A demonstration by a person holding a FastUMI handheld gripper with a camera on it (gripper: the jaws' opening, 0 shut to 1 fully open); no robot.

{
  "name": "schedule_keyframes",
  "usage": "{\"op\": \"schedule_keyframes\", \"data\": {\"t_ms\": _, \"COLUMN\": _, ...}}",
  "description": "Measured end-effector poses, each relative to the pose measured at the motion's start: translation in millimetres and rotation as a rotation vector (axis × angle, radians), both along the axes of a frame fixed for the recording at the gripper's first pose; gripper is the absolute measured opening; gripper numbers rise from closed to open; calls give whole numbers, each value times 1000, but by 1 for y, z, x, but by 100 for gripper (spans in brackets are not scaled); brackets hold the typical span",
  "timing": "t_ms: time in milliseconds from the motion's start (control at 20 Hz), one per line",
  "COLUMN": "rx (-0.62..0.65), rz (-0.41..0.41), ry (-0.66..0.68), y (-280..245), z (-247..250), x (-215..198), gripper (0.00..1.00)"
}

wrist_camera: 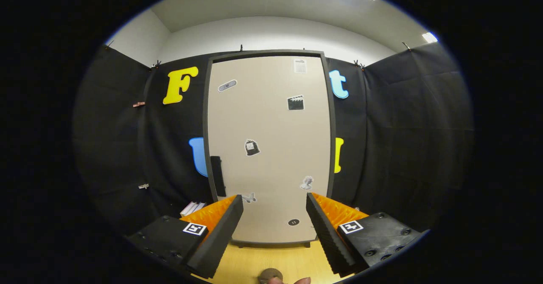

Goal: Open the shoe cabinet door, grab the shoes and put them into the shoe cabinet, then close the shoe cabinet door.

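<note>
Shoe cabinet [268, 148] stands upright straight ahead of me against the black cloth wall, beyond the fingers. Its door is closed, beige with a dark frame and several small stickers [252, 147] on it. Dark handle [217, 175] sits on the door's left edge, low down. My tool [274, 229] is open, fingers spread wide, nothing between them, aimed at the door's lower part. Wooden floor [271, 258] under the cabinet. White flat items [193, 208] lie left of the cabinet base; can't tell what.

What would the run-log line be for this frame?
stage: approach | cabinet door: closed | handle: untouched, beyond fingers | gripper: fingers open, empty | shoes: not grasped
</note>
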State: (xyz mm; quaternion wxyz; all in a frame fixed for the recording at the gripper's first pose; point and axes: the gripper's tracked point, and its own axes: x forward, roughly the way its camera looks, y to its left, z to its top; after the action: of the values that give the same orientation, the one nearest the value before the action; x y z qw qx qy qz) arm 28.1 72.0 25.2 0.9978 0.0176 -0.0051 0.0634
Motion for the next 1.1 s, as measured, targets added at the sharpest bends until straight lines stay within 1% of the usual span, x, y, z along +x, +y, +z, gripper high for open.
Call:
{"op": "schedule_keyframes", "data": {"t_ms": 150, "rx": 11, "rz": 42, "ry": -22, "y": 38, "z": 7, "x": 20, "gripper": 97}}
{"op": "schedule_keyframes", "data": {"t_ms": 300, "rx": 17, "rz": 67, "ry": -29, "y": 72, "z": 6, "x": 49, "gripper": 97}}
{"op": "schedule_keyframes", "data": {"t_ms": 400, "rx": 23, "rz": 73, "ry": -26, "y": 91, "z": -1, "x": 75, "gripper": 97}}
{"op": "schedule_keyframes", "data": {"t_ms": 550, "rx": -2, "rz": 76, "ry": -9, "y": 113, "z": -18, "x": 108, "gripper": 97}}
{"op": "schedule_keyframes", "data": {"t_ms": 800, "rx": -26, "rz": 86, "ry": 14, "y": 147, "z": -45, "x": 150, "gripper": 98}}
{"op": "schedule_keyframes", "data": {"t_ms": 950, "rx": 7, "rz": 85, "ry": 30, "y": 160, "z": -56, "x": 171, "gripper": 98}}
{"op": "schedule_keyframes", "data": {"t_ms": 1000, "rx": 21, "rz": 85, "ry": 37, "y": 165, "z": -59, "x": 178, "gripper": 97}}
{"op": "schedule_keyframes", "data": {"t_ms": 1050, "rx": 31, "rz": 87, "ry": 44, "y": 168, "z": -62, "x": 183, "gripper": 94}}
{"op": "schedule_keyframes", "data": {"t_ms": 1100, "rx": 38, "rz": 88, "ry": 52, "y": 171, "z": -65, "x": 189, "gripper": 87}}
